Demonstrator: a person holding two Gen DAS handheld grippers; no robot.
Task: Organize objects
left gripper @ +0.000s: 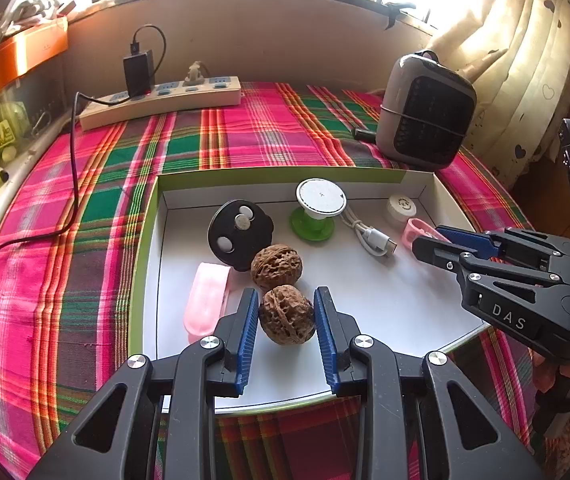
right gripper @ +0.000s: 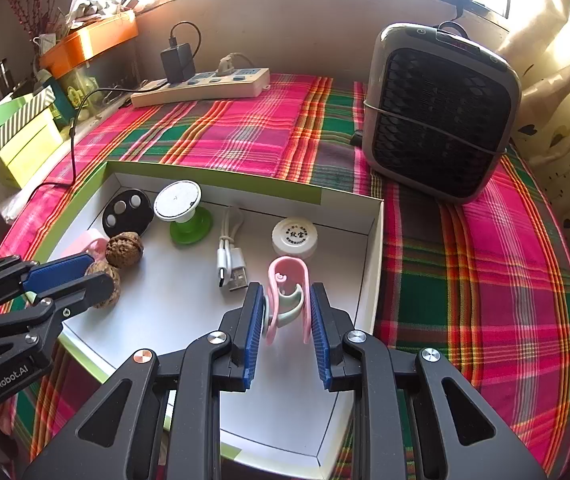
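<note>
A shallow white box with a green rim (left gripper: 145, 240) (right gripper: 369, 248) lies on the plaid cloth. My left gripper (left gripper: 287, 300) is shut on a walnut (left gripper: 287, 314) low over the box floor; a second walnut (left gripper: 277, 266) touches it behind. My right gripper (right gripper: 287, 304) is shut on a pink clip (right gripper: 289, 280) with a pale inner piece, near the box's right wall. In the box lie a black disc with white dots (left gripper: 239, 234), a green-footed white round stand (left gripper: 319, 206), a white USB cable (right gripper: 231, 260), a white round cap (right gripper: 295, 236) and a pink case (left gripper: 207, 300).
A grey fan heater (right gripper: 441, 116) stands at the back right on the cloth. A white power strip (right gripper: 201, 86) with a black charger lies along the back wall. Boxes (right gripper: 25, 144) and an orange tray (right gripper: 89, 42) sit at the left. A curtain (left gripper: 525, 60) hangs at the right.
</note>
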